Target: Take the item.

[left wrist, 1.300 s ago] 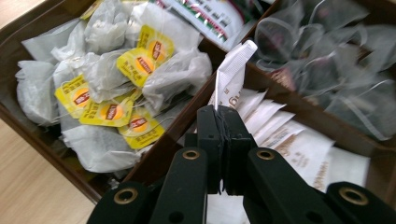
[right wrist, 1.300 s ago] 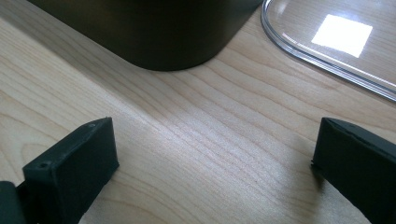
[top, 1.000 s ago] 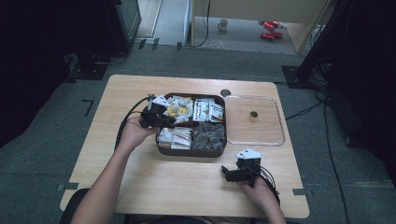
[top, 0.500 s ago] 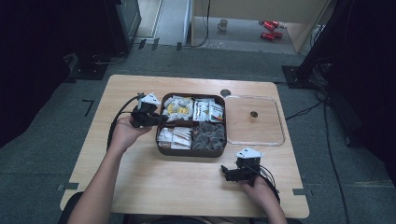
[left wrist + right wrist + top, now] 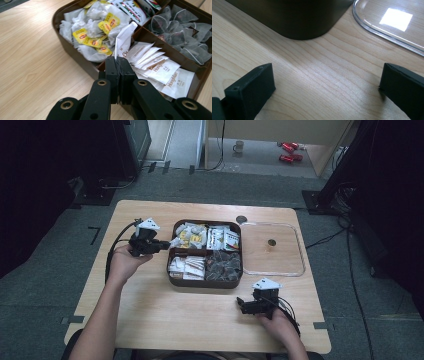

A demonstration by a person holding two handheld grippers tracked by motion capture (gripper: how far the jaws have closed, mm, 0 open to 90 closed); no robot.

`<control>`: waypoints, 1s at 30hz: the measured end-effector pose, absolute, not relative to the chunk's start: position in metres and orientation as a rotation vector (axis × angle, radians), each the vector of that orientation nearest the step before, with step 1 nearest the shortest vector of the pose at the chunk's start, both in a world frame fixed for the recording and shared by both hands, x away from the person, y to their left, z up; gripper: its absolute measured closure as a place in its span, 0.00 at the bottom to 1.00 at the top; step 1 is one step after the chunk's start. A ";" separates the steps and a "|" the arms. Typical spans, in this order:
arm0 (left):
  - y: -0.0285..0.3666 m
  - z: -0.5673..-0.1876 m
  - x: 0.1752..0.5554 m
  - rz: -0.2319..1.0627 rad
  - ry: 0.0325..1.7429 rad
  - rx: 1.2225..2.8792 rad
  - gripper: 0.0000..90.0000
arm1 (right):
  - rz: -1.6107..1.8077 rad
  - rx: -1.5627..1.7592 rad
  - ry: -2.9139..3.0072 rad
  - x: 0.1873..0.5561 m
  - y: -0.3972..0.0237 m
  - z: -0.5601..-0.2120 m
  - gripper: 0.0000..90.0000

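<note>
The left gripper (image 5: 119,65) has its jaws pressed together on a white sachet (image 5: 124,41), held just left of the brown box (image 5: 172,277), over its near-left compartment edge. The box sits mid-table with four filled compartments. A clear lid (image 5: 296,262) lies flat just right of it, close to the table's (image 5: 150,310) right edge. The right gripper (image 5: 242,306), jaws spread wide, rests near the box's near-right corner. Bare wood lies open left of and nearer than the box.

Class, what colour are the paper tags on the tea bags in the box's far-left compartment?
Yellow, with a small red logo, on the tea bags; the left gripper view shows them best.
</note>
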State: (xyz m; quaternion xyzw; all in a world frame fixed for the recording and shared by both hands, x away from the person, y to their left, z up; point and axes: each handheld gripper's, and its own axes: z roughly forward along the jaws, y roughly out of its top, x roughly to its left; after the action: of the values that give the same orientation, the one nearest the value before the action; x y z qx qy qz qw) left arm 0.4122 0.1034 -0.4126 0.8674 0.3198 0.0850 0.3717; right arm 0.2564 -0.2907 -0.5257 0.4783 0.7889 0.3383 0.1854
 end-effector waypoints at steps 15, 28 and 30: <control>0.139 -0.421 0.415 0.236 0.939 2.189 0.98 | 0.957 1.329 2.239 0.259 -0.291 -0.526 0.00; 0.163 -0.438 0.421 0.236 1.036 2.180 0.98 | 0.958 1.326 2.243 0.259 -0.292 -0.526 0.00; 0.165 -0.447 0.425 0.217 1.065 2.190 0.98 | 0.958 1.326 2.243 0.259 -0.291 -0.526 0.00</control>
State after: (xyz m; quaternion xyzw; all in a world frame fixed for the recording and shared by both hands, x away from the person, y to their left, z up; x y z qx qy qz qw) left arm 0.4246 0.1649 -0.4467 0.8419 0.4095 0.0834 0.3414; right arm 0.2592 -0.2915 -0.5256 0.4697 0.7945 0.3393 0.1817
